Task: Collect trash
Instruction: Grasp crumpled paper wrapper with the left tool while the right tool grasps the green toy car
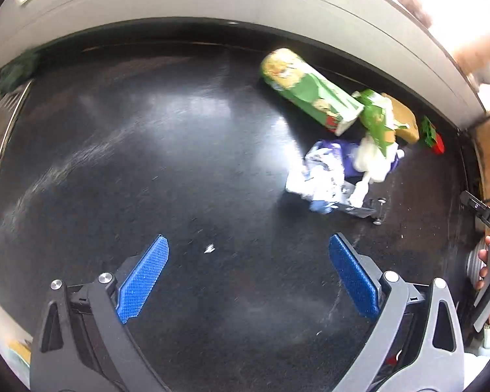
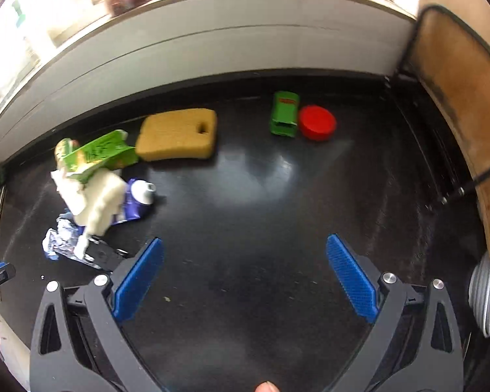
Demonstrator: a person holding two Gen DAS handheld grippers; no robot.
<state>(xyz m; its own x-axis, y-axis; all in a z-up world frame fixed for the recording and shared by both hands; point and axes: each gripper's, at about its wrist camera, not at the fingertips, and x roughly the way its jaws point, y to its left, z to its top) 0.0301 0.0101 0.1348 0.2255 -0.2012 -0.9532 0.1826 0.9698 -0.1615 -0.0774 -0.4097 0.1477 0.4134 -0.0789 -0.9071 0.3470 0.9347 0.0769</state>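
Trash lies on a black counter [image 1: 179, 163]. In the left wrist view a green carton [image 1: 310, 93] lies far right, with a torn green pack [image 1: 377, 117], white crumpled tissue [image 1: 372, 160] and a crumpled blue-white wrapper [image 1: 323, 173] below it. My left gripper [image 1: 248, 261] is open and empty, well short of the pile. In the right wrist view the green pack [image 2: 98, 155], tissue [image 2: 94, 196], purple tube [image 2: 137, 199] and wrapper [image 2: 62, 241] lie at left. My right gripper [image 2: 245, 258] is open and empty, to the right of the pile.
A tan sponge [image 2: 178, 134], a small green box [image 2: 284, 114] and a red lid [image 2: 317, 122] sit near the grey back wall [image 2: 212, 49]. A black clip [image 2: 104, 254] lies by the wrapper. A wooden board [image 2: 464, 104] leans at right. A metal sink edge [image 1: 3, 150] is at left.
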